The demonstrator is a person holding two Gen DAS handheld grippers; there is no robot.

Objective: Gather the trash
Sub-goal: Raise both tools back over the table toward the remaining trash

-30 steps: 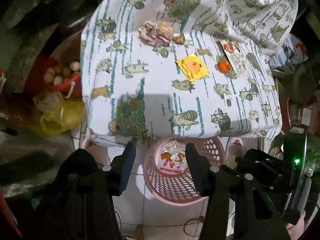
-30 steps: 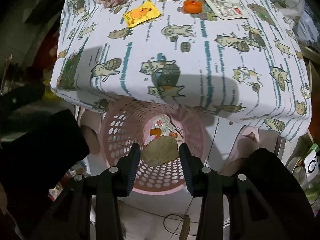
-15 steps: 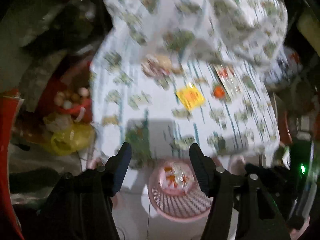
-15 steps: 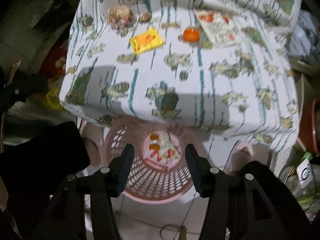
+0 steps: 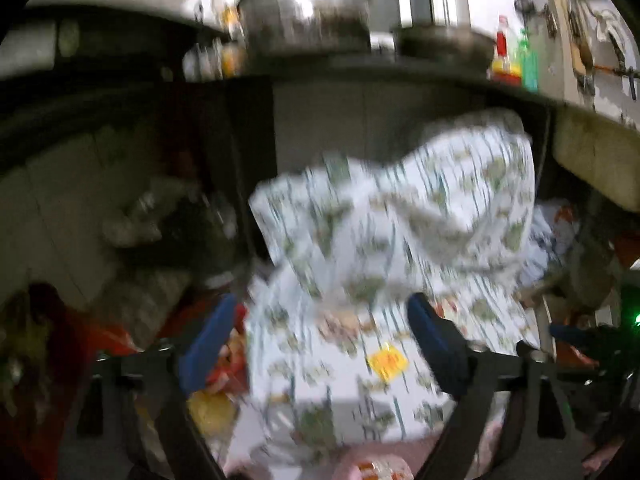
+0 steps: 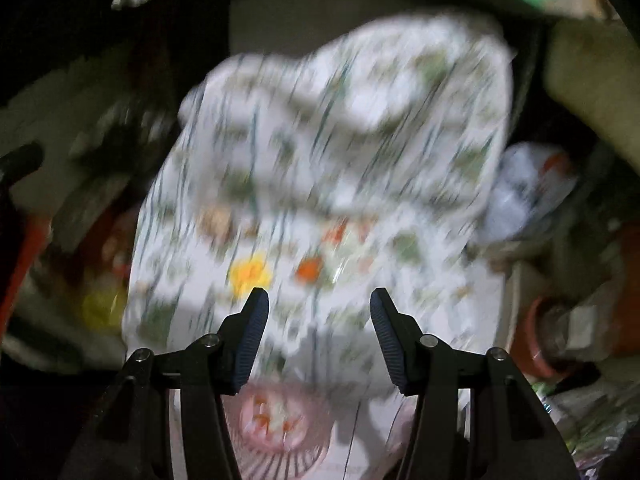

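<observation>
The tabletop (image 6: 420,320), draped in a white animal-print cloth, filled both blurred views. Below its near edge stood the pink basket (image 6: 280,452), wrappers already lying inside. On the cloth lay a yellow packet (image 5: 387,360) and, to its right, an orange cap (image 6: 309,269). The left tongs (image 5: 320,344) were spreading wide with nothing between them; the right tongs (image 6: 318,322) were also opening, empty.

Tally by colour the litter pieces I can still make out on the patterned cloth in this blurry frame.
Yellow packet: 1
Orange cap: 1
Tan crumpled wad: 1
Total: 3; blur may hide more.
</observation>
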